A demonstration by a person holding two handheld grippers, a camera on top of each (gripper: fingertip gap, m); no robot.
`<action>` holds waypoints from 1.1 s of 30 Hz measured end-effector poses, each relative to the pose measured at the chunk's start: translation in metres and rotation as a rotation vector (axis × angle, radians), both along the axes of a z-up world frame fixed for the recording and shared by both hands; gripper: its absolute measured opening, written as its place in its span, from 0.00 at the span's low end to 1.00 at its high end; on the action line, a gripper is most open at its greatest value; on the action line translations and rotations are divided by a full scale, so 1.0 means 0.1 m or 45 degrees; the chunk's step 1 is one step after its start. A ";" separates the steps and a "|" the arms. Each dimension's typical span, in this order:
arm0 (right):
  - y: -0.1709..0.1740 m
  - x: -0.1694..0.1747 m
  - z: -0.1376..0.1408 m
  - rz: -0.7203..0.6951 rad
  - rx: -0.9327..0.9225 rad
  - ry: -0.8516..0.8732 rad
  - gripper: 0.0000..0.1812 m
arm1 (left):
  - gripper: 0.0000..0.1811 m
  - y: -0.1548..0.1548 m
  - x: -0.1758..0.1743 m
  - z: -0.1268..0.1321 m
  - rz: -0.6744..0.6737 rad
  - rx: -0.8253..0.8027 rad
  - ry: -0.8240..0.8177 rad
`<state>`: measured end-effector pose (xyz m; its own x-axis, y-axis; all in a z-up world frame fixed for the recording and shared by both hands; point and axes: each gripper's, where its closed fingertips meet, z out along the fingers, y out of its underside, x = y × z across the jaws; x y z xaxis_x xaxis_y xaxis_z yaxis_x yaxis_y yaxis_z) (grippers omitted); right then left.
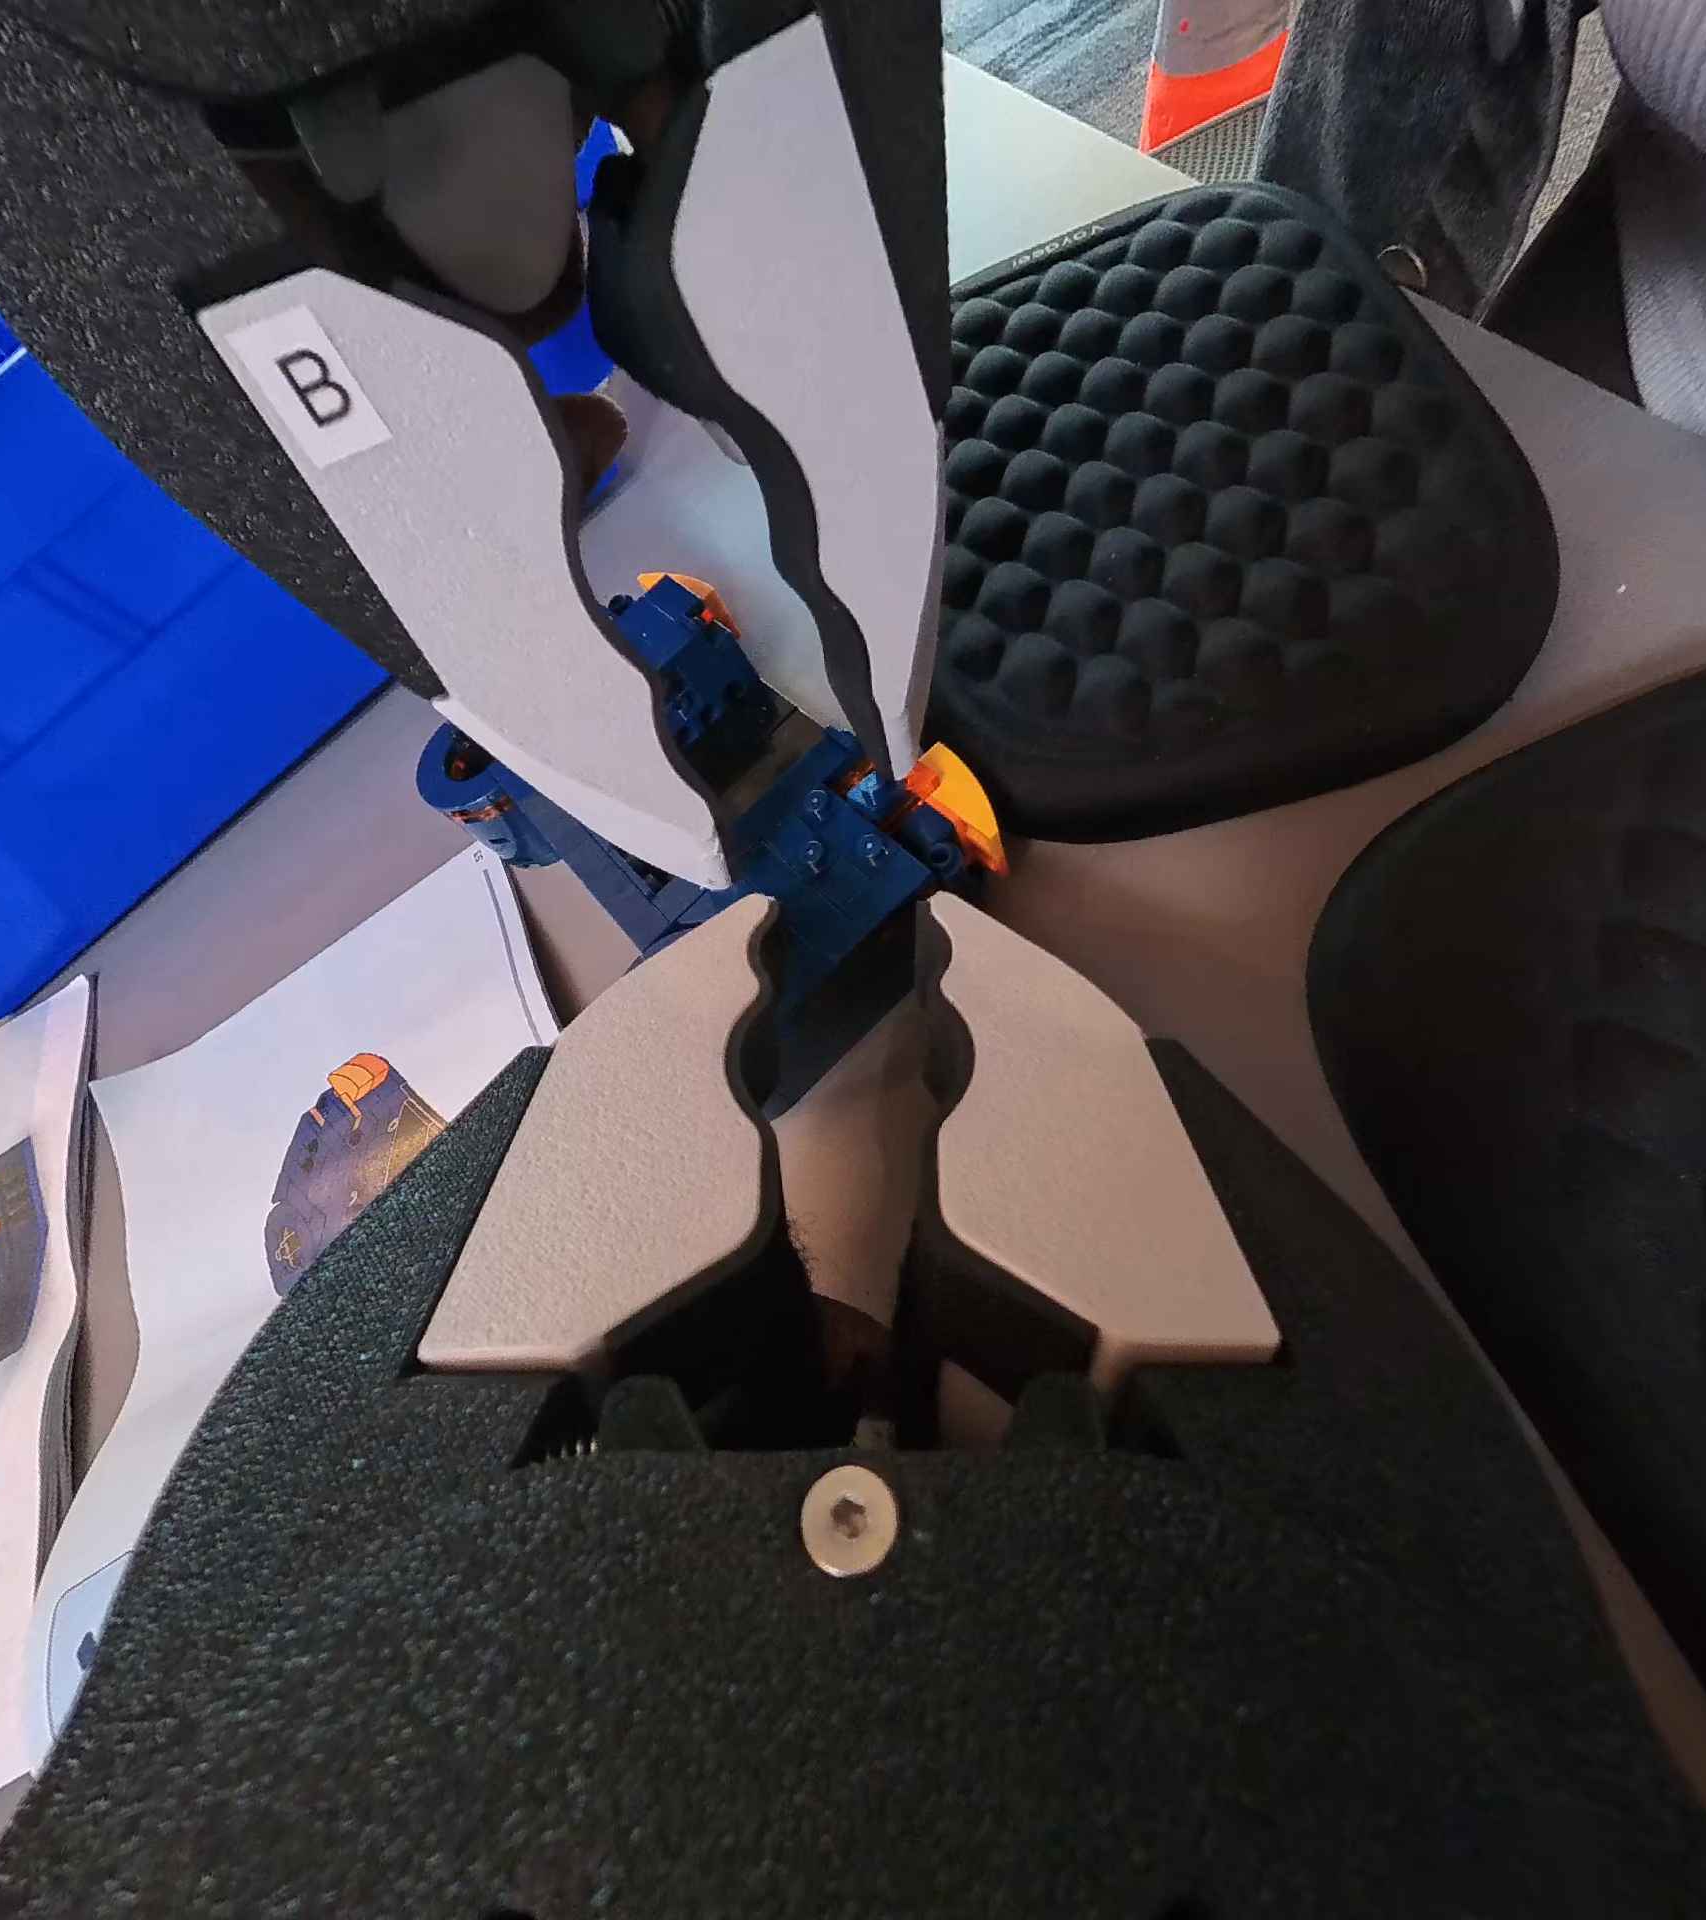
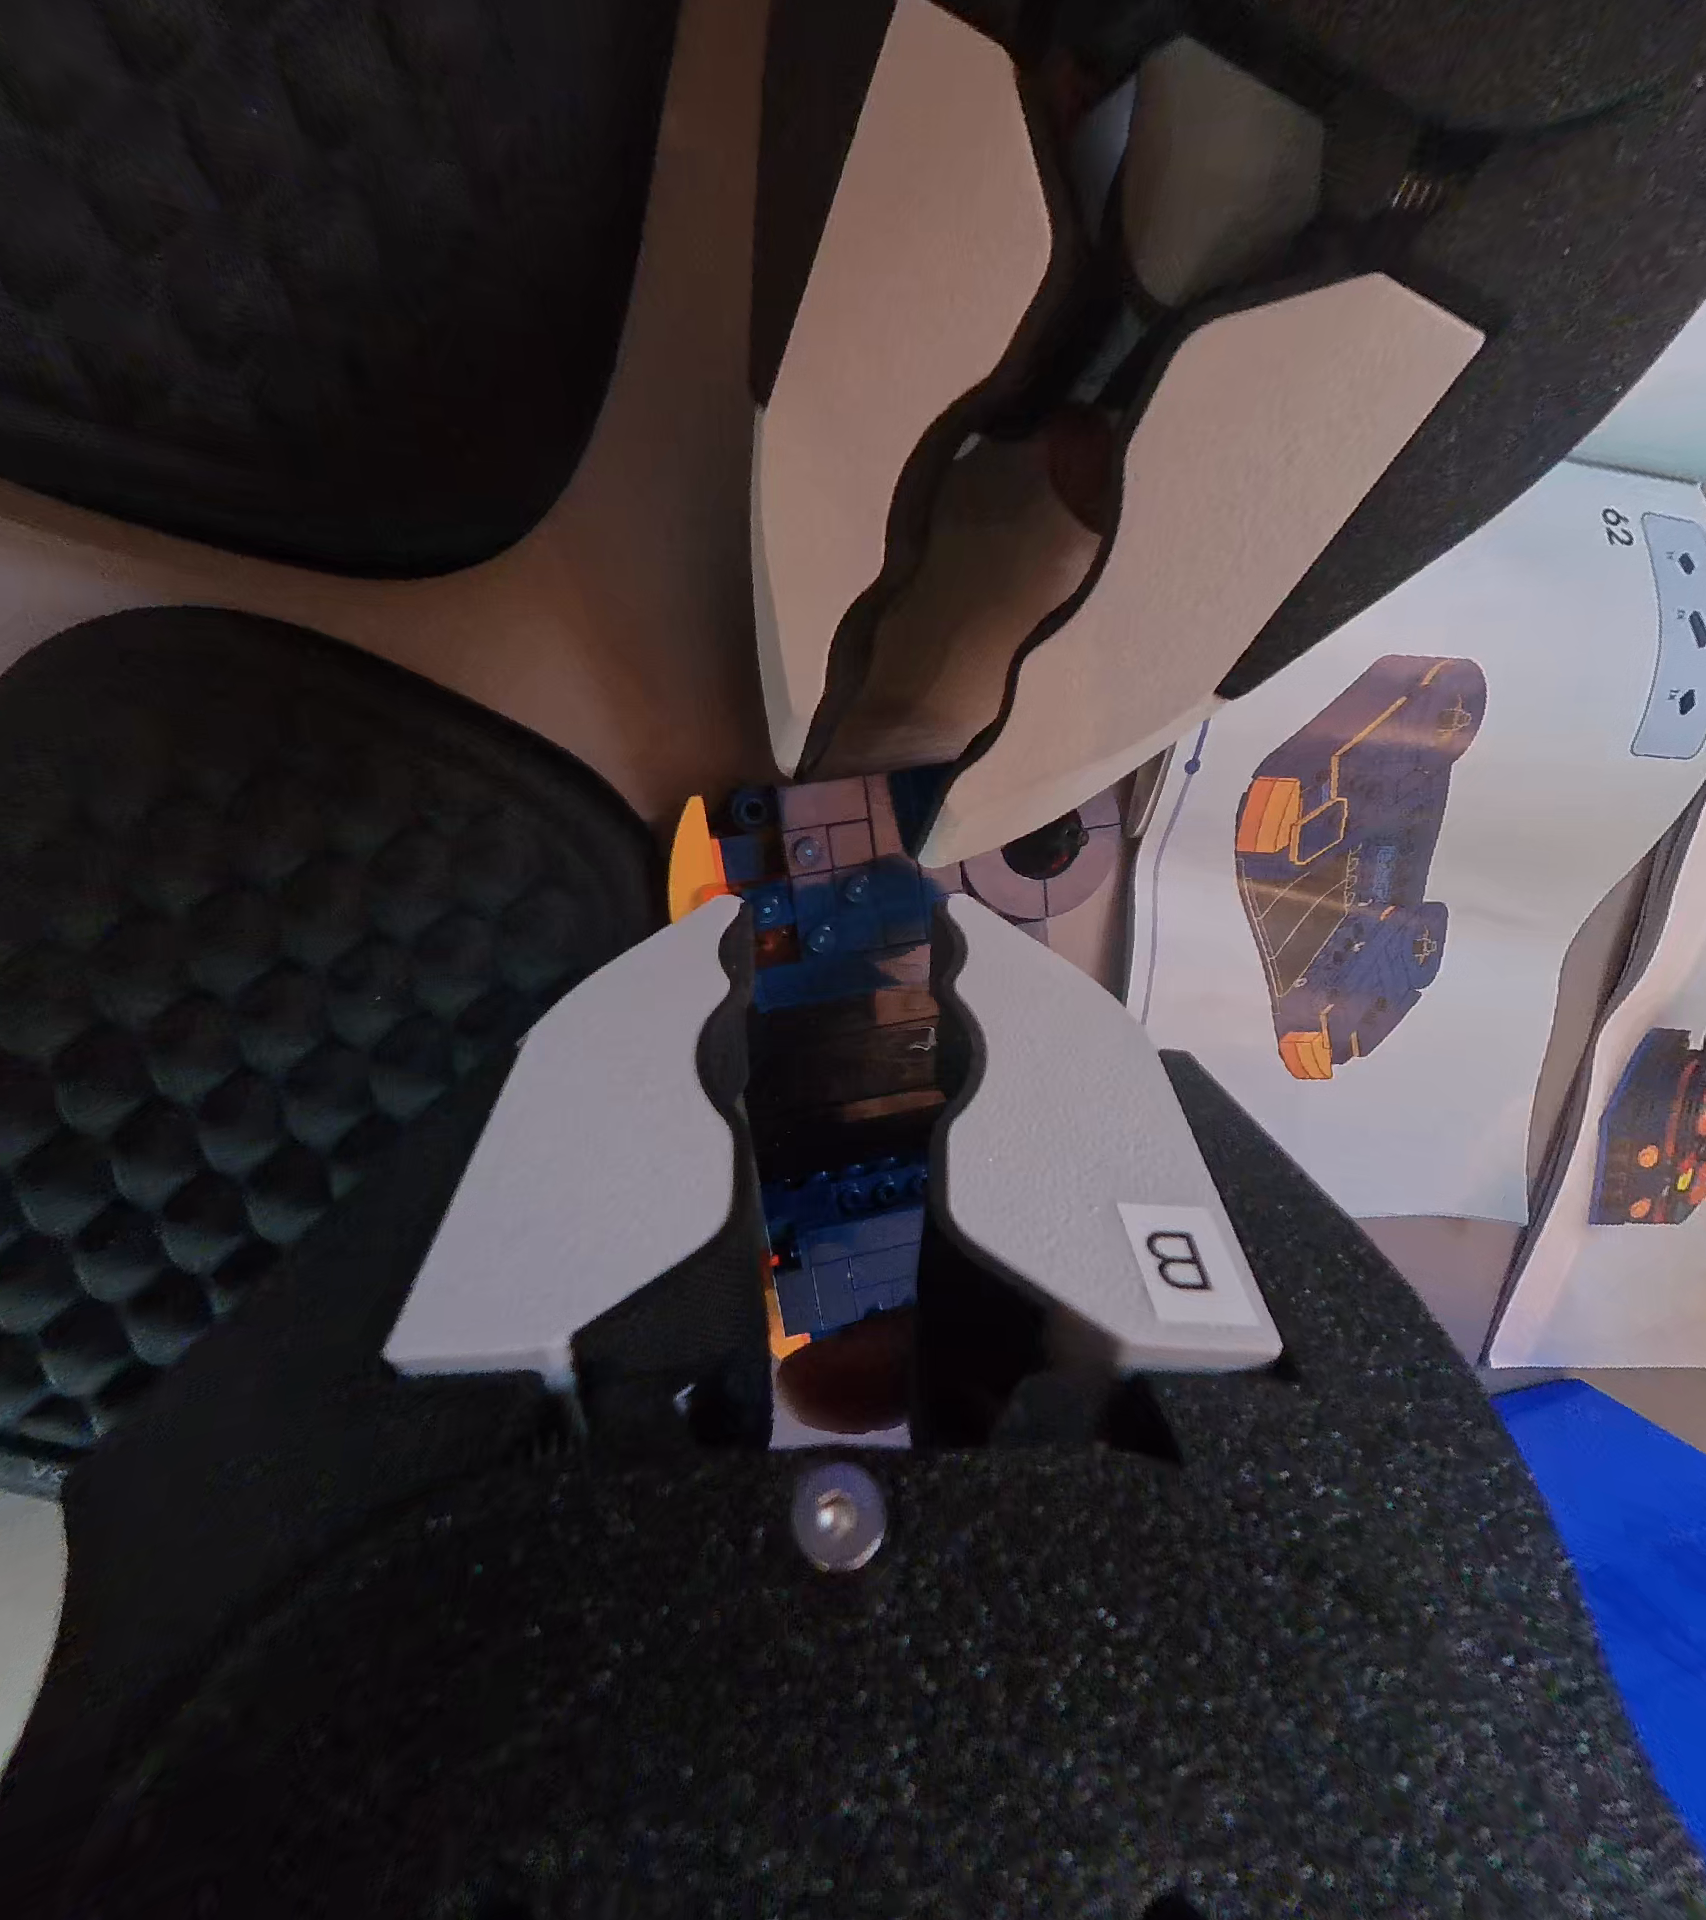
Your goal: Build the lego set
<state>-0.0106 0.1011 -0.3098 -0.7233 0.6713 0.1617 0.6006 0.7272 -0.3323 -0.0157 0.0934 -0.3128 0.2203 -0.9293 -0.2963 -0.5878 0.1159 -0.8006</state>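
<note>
Model: dark-blue brick-built lego assembly (image 1: 828, 852) with an orange curved piece at its 3 o'clock end, held above the grey table (image 1: 1192, 987) between both tools.
Left gripper (image 1: 844, 920): clamped on the model's near end, probably to steady it.
Right gripper (image 2: 838, 925): clamped on the model too — opposing grip, likely for pressing parts home.
Booklet: open white instruction booklet (image 2: 1400, 831) at 3 o'clock in the right wrist view, kept in sight for reference.
Pads: black dimpled cushions (image 1: 1223, 499) at 1 o'clock in the left wrist view — purpose unclear.
</note>
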 end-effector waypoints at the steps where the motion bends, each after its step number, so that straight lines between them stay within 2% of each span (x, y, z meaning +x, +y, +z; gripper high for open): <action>1: 0.00 0.00 0.00 -0.003 0.001 -0.001 0.17 | 0.13 0.00 0.00 0.00 0.000 0.000 0.000; 31: -0.01 0.01 0.01 -0.007 -0.008 -0.008 0.19 | 0.13 0.00 0.00 0.01 -0.002 0.006 -0.003; 33: -0.04 0.03 0.06 -0.019 -0.053 0.007 0.13 | 0.13 0.00 0.00 0.01 -0.002 0.008 -0.005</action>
